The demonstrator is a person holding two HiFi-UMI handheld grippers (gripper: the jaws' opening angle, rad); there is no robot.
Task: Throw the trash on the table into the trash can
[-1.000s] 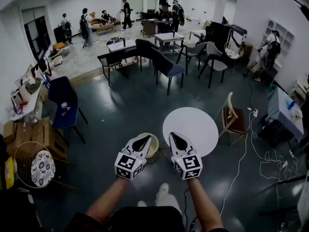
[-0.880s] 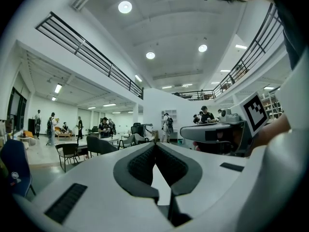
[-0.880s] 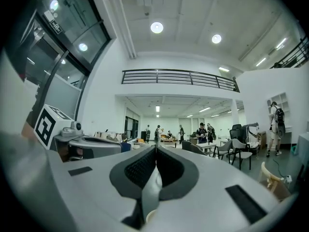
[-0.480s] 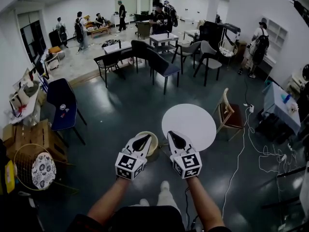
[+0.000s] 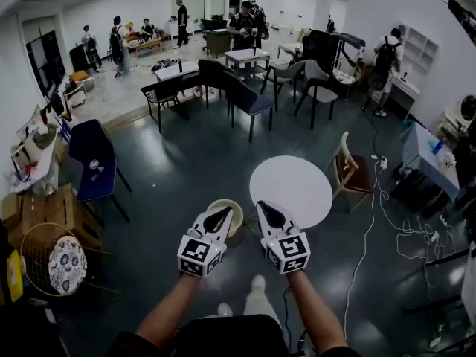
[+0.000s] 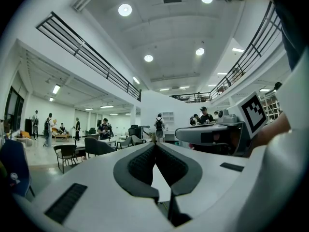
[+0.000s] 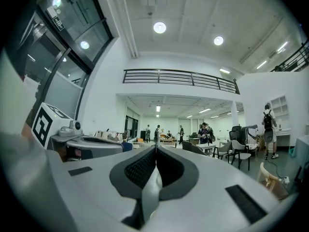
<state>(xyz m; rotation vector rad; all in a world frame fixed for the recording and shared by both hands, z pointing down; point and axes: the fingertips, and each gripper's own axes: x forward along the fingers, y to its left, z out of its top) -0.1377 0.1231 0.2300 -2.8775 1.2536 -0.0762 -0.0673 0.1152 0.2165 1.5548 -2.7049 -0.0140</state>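
In the head view my left gripper (image 5: 225,211) and right gripper (image 5: 261,205) are held side by side at arm's length, both pointing level. A beige round trash can (image 5: 236,220) stands on the dark floor, partly hidden behind the left gripper. The round white table (image 5: 294,188) is just beyond the right gripper, and I see no trash on its top. In the left gripper view the left gripper (image 6: 155,144) has its pads meeting, with nothing between them. In the right gripper view the right gripper (image 7: 156,148) is likewise shut and empty.
A wooden chair (image 5: 349,171) stands right of the table, with white cables (image 5: 368,233) trailing over the floor beside it. A blue chair (image 5: 93,158) and a wire basket (image 5: 50,259) are at the left. Dark chairs (image 5: 249,103), desks and several people fill the far room.
The room has drifted slightly in the head view as the person moves. Both grippers keep their side-by-side pose and stay shut.
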